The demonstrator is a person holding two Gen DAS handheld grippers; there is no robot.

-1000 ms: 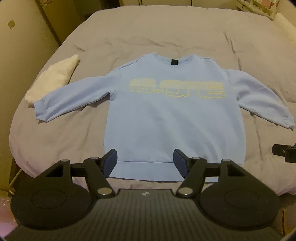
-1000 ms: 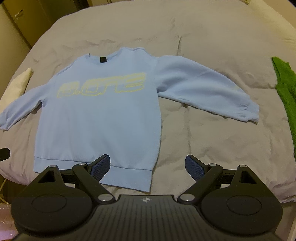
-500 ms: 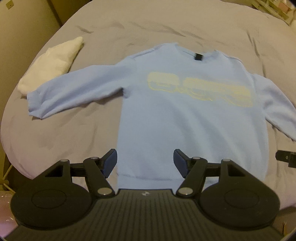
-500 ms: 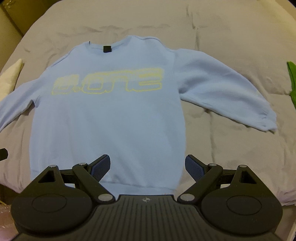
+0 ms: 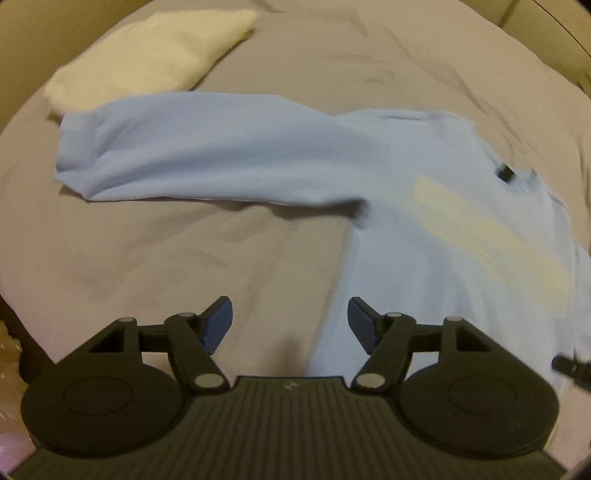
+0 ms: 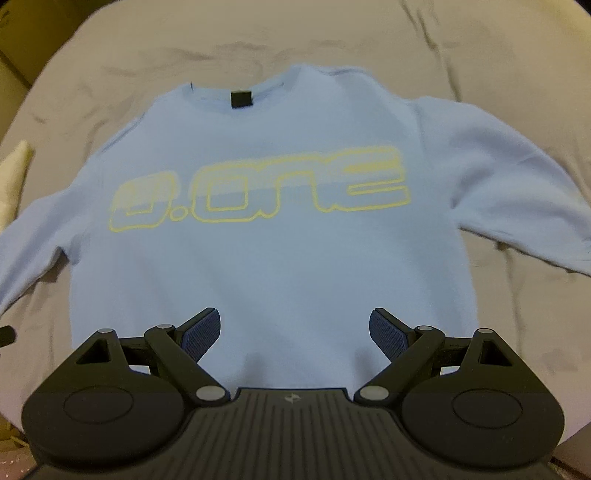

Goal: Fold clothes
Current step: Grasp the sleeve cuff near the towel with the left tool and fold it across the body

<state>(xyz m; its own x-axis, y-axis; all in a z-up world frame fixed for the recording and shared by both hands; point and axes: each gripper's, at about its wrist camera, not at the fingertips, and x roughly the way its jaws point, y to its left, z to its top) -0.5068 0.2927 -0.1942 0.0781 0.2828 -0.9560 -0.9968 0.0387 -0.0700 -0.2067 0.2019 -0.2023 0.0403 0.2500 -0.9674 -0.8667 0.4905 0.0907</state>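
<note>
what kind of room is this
Most likely a bedroom: a light blue sweatshirt lies spread on a bed's grey cover, with a white pillow near one sleeve.

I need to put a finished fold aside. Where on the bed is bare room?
Bare bedspread lies below the sweatshirt's outstretched sleeve, before the left hand-held gripper. More lies beyond the collar. The white pillow crowds the sleeve's cuff.

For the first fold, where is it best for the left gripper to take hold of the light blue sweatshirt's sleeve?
Probably at the cuff of the sleeve, coming from its outer end. The sweatshirt lies flat and face up on the bed, and this sleeve stretches out sideways, so its cuff edge is free. The left gripper is open and holds nothing.
</note>
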